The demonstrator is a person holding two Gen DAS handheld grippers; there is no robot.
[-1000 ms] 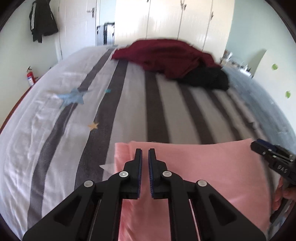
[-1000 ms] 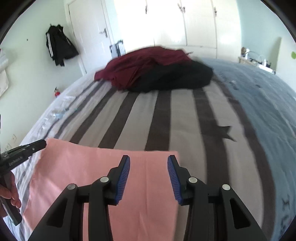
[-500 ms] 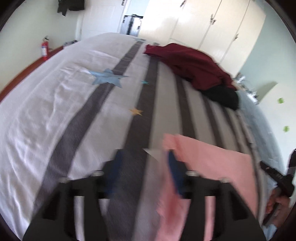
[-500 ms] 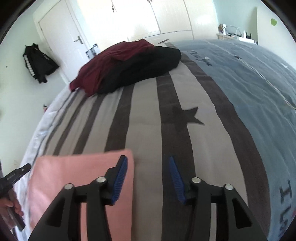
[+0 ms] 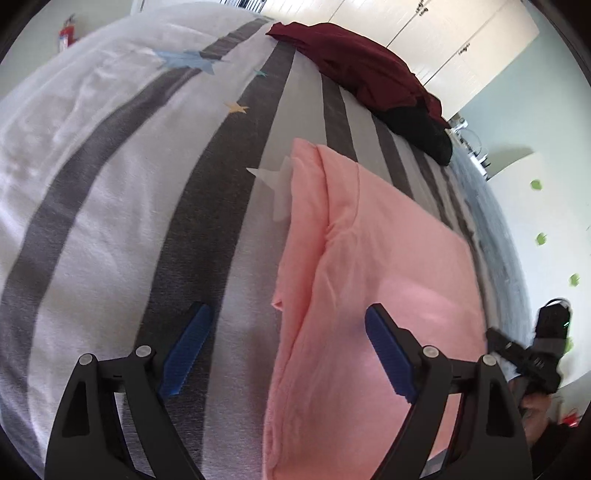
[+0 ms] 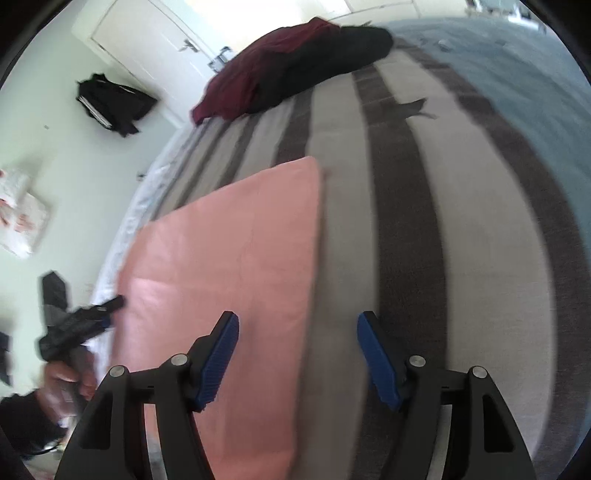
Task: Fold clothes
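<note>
Big bed (image 5: 92, 192) fills the room view, covered with a grey and dark striped spread with small star prints; the far right part of it is blue-grey (image 6: 517, 66). White wardrobe doors (image 5: 443, 33) stand behind the bed, a white door (image 6: 140, 40) at the left wall, a black jacket (image 6: 110, 105) hanging beside it. A red fire extinguisher (image 5: 65, 34) sits by the wall.

At the far end of the bed lies a heap of clothes: a maroon garment (image 5: 354, 70) with a black garment (image 5: 421, 131) touching it.

The pink garment (image 5: 369, 295) lies flat on the near part of the bed, folded into a rough rectangle, a doubled layer showing along its left edge. A white star print on the spread peeks out from under its far left corner.

Left gripper (image 5: 284, 350) hangs over the garment's left edge, jaws wide and just been opening, the edge below the gap, pads not pressing anything. Its right blue pad is over pink cloth, the left one over the striped spread.

Right gripper (image 6: 295, 356) hangs over the garment's right edge, jaws also apart and just been opening, nothing clamped. Left pad over pink, right pad over the spread.

Each gripper shows small at the margin of the other's view, a hand (image 6: 70, 380) on its handle.
</note>
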